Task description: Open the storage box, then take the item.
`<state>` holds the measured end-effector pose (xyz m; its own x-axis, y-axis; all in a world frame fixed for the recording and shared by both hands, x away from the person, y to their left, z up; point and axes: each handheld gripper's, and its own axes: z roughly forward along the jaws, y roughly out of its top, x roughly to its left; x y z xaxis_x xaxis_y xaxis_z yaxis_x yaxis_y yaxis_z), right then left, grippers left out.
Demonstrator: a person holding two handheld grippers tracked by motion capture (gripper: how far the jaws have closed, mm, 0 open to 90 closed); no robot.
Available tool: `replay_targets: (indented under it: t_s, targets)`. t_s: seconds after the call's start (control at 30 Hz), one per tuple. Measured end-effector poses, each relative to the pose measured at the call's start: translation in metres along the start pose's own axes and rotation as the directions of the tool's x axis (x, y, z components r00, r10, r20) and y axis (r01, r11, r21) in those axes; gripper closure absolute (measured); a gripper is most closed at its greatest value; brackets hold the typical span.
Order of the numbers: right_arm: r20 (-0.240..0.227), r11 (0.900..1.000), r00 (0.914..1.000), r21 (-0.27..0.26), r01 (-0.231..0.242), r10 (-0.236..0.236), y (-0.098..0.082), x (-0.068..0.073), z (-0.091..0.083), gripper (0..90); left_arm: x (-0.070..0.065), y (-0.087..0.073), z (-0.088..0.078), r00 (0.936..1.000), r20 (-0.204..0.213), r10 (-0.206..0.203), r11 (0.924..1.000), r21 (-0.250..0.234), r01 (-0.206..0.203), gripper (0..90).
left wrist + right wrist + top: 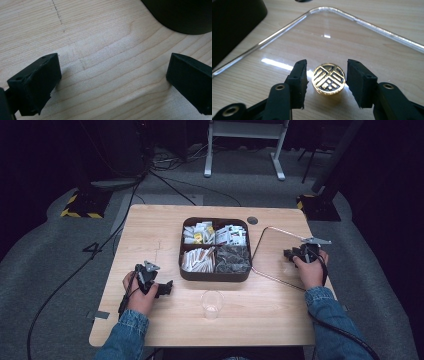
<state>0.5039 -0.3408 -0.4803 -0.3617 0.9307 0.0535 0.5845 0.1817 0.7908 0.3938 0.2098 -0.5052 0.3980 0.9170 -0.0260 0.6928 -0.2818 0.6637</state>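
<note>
A clear flat lid (280,256) lies on the wooden table to the right of a dark tray (215,277). In the right gripper view the lid (352,40) carries a round gold knob (328,78) with a black pattern on top. My right gripper (327,82) stands around that knob, one pad on each side with a thin gap at both, so it is open. In the high view the right gripper (289,254) rests at the lid's right part. My left gripper (167,287) sits left of the tray, low over bare wood, its jaws wide open and empty (112,80).
The tray has four compartments with packets and sachets; its dark wall shows at the top of the left gripper view (182,15) and at the left of the right gripper view (234,27). A clear plastic cup (212,304) stands in front of the tray. Cables trail off both table sides.
</note>
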Motion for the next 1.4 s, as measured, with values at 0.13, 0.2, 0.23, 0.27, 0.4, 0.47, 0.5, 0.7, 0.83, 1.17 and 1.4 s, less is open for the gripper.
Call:
replay_targets:
  t_s: [0.13,0.2,0.23,0.27,0.4,0.47,0.5,0.7,0.83,1.17,1.4]
  targets:
    - [-0.013,1.0,0.9999,-0.027,0.0,0.0,0.007,0.004,-0.007,50.0,0.0,0.0,0.0,1.0,0.0,0.0,1.0,0.0,0.0,0.1]
    - [-0.018,0.999,0.9998,-0.039,0.001,-0.001,0.011,0.007,-0.01,49.3,0.0,0.0,0.0,1.0,0.0,0.0,1.0,0.0,0.0,0.1]
    - [-0.018,0.999,0.9998,-0.042,0.0,0.0,0.013,0.009,-0.012,49.1,0.0,0.0,0.0,1.0,0.0,0.0,1.0,0.0,0.0,0.1]
    - [-0.02,0.999,0.9998,-0.049,-0.004,0.003,0.016,0.011,-0.013,48.9,0.0,0.0,0.0,1.0,0.0,0.0,1.0,0.0,0.0,0.1]
    - [-0.035,0.998,0.9994,-0.069,0.0,-0.003,0.025,0.019,-0.02,48.1,0.0,0.0,0.0,1.0,0.0,0.0,1.0,0.0,0.0,0.1]
    - [-0.046,0.997,0.9989,-0.082,0.005,-0.008,0.03,0.024,-0.024,47.8,0.0,0.0,0.0,1.0,0.0,0.0,1.0,0.0,0.0,0.1]
    - [-0.052,0.996,0.9986,-0.09,0.009,-0.014,0.032,0.027,-0.025,47.7,0.0,0.0,0.0,1.0,0.0,0.0,1.0,0.0,0.0,0.1]
    - [-0.089,0.993,0.9951,-0.113,0.034,-0.044,0.043,0.045,-0.032,47.7,0.0,0.0,0.0,1.0,0.0,0.0,1.0,0.0,0.0,0.1]
    - [-0.123,0.993,0.9905,-0.11,0.049,-0.063,0.046,0.059,-0.032,47.7,0.0,0.0,-0.001,1.0,0.002,0.004,1.0,0.003,-0.004,0.1]
    - [-0.203,0.986,0.969,-0.111,0.12,-0.141,0.054,0.101,-0.027,47.9,0.0,-0.001,-0.001,1.0,0.002,0.003,1.0,0.002,-0.003,0.1]
    - [-0.276,0.98,0.9416,-0.095,0.173,-0.193,0.054,0.135,-0.022,49.5,0.0,-0.001,-0.001,1.0,0.002,0.003,1.0,0.002,-0.003,0.1]
